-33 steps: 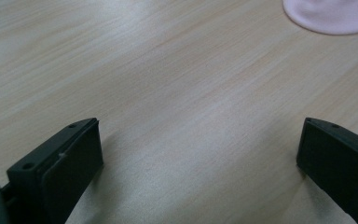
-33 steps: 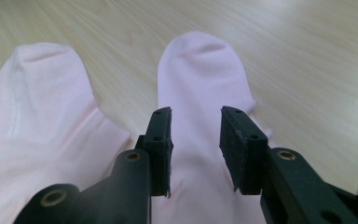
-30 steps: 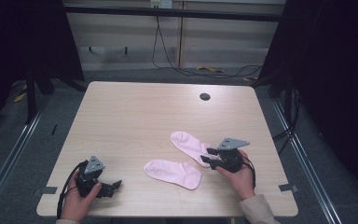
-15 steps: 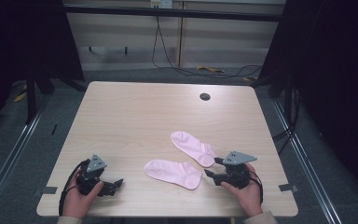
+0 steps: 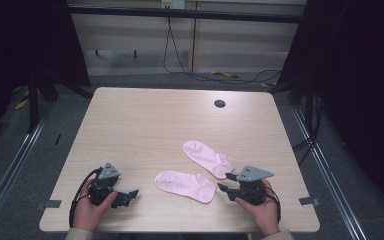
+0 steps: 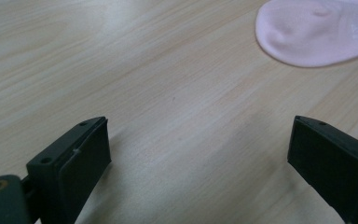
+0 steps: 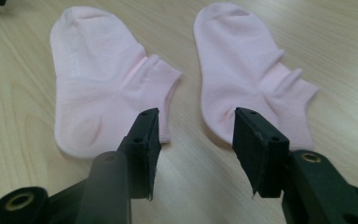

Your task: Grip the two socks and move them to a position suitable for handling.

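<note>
Pink socks (image 7: 107, 88) just ahead of right tool (image 7: 193, 140), seemingly untouched

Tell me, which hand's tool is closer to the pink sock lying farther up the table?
Right. The right tool sits just below that far sock, nearly touching its cuff; the left tool is well off to its lower left.

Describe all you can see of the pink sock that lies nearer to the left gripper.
The near sock is a pale pink ankle sock of soft knit fabric. It lies flat on the wooden table, with its rounded toe toward the left gripper and its cuff toward the right gripper. It touches only the table. The far sock lies close beside it, apart.
</note>
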A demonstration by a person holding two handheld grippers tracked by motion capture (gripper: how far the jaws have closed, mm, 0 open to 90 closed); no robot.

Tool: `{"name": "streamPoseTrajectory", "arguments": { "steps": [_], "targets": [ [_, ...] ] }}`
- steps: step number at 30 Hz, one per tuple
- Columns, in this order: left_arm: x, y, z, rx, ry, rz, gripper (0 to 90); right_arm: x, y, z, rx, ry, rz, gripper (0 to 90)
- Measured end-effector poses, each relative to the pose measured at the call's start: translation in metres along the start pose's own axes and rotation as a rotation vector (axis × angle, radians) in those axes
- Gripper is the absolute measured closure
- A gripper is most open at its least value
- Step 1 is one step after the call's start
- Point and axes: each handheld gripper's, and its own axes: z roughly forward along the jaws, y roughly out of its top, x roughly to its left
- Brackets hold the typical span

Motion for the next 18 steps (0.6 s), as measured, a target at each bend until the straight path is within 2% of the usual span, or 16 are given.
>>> {"name": "streamPoseTrajectory", "arguments": {
  "steps": [2,4,8,11,13,15,18],
  "targets": [
    [0.0,0.001,0.0,0.0,-0.017,-0.003,5.4,0.001,0.0,0.0,-0.007,-0.001,-0.003,54.9],
    [-0.002,0.003,0.0,-0.006,-0.027,-0.034,5.4,0.002,0.002,0.0,-0.014,0.01,-0.002,55.6],
    [-0.007,0.008,0.002,-0.001,-0.01,-0.049,5.4,0.004,0.003,0.001,-0.006,0.008,0.006,57.3],
    [-0.012,0.011,0.004,0.011,-0.003,-0.019,8.1,0.006,0.004,0.004,0.002,0.023,-0.003,59.3],
    [-0.015,0.013,0.004,0.007,0.002,-0.011,16.1,0.007,0.005,0.006,0.005,0.032,-0.011,60.5],
    [-0.017,0.016,0.006,0.004,0.013,-0.012,15.8,0.009,0.006,0.007,0.007,0.044,-0.012,62.5],
    [-0.02,0.02,0.008,-0.005,0.007,-0.006,16.8,0.013,0.008,0.011,0.023,0.058,-0.029,63.9]
  ]
}}
